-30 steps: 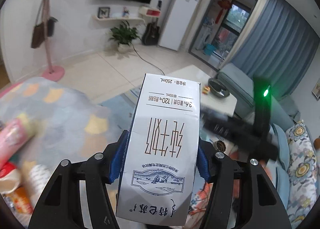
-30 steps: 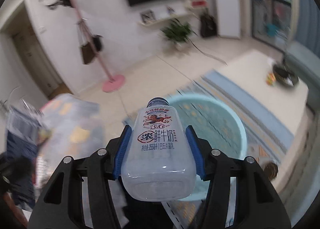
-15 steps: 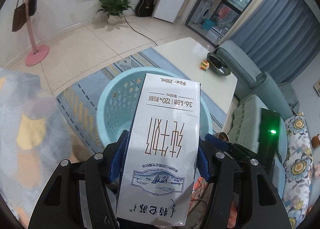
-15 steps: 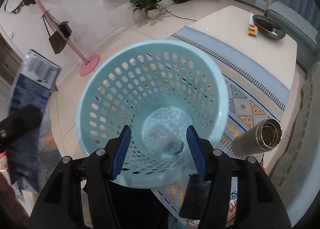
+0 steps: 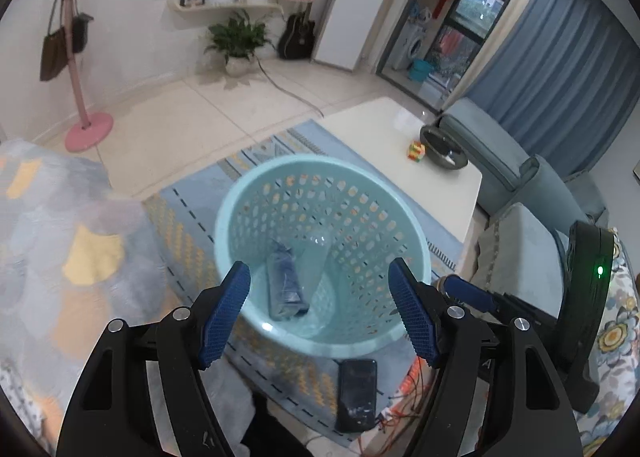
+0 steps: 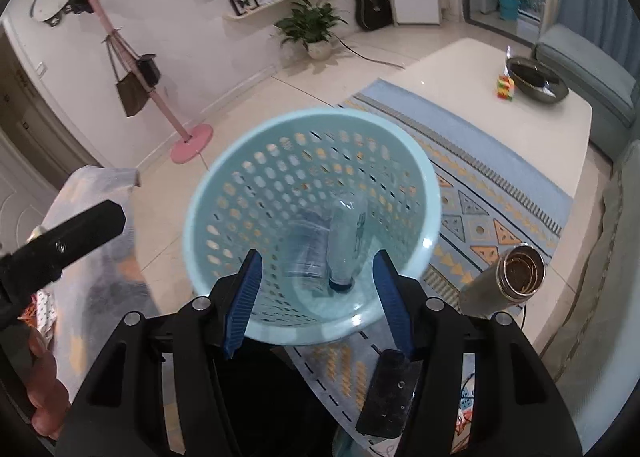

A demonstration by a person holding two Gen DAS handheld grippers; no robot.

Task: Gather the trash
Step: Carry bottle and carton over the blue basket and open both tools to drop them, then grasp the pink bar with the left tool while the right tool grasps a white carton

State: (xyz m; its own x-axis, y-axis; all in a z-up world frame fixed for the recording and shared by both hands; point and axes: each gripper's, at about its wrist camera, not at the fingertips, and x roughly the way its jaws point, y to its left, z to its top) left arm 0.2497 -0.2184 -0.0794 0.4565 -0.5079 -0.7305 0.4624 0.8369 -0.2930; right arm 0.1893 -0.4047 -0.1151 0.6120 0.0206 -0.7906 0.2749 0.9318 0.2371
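Both grippers empty: left gripper [image 5: 318, 309] jaws just opening, wide; right gripper [image 6: 318, 297] released. Carton [image 5: 286, 285], bottle [image 6: 346, 243] inside basket [image 5: 256, 193]. Risk: low jaws clip rim, tip basket onto phone [image 5: 356, 393].

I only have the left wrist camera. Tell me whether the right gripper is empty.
Observer: It is. The right gripper is open with nothing between its pads; the clear bottle lies in the blue basket.
Operator: Tell me which way the bottle points.
Observer: Its dark cap points down at the basket's floor, on the near side.
Operator: Report what stands to the right of the basket.
Observer: An open metal flask on the rug, its mouth turned toward the camera.
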